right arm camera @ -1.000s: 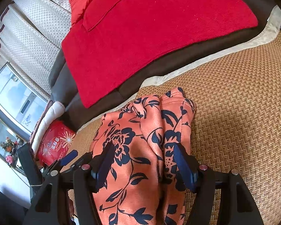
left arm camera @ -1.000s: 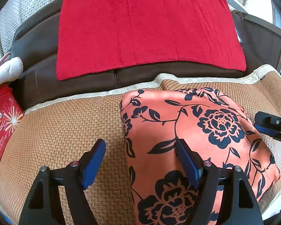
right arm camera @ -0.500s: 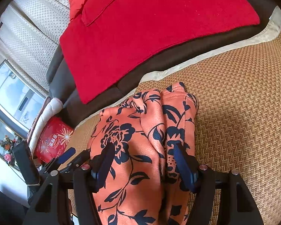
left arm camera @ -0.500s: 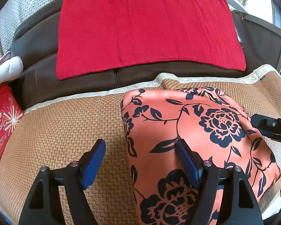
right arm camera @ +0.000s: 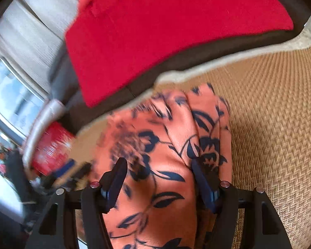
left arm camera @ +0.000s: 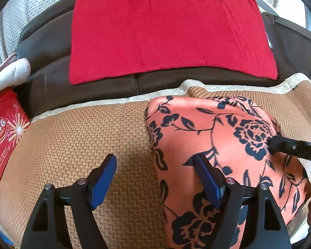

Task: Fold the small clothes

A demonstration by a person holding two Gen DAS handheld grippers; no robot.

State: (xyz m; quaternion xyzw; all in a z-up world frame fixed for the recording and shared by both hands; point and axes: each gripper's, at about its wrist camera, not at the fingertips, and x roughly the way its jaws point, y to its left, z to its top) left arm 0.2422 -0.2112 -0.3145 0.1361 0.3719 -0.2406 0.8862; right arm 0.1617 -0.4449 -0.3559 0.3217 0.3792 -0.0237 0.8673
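- Left gripper [left arm camera: 155, 178]: jaws are held wide, straddling the left edge of the folded floral garment [left arm camera: 217, 145].
- Right gripper [right arm camera: 158, 179]: jaws are spread wide over the garment.
- Garment is laid on woven mat [left arm camera: 83, 137].
- Red towel [left arm camera: 165, 31] is draped behind.

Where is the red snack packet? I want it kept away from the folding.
In the left wrist view, the red snack packet lies at the far left edge of the woven mat, beside a white cushion.

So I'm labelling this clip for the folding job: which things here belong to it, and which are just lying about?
Job: floral garment, woven mat under it, left gripper, right gripper.

Lying about: red towel, brown sofa back, red packet, white cushion.
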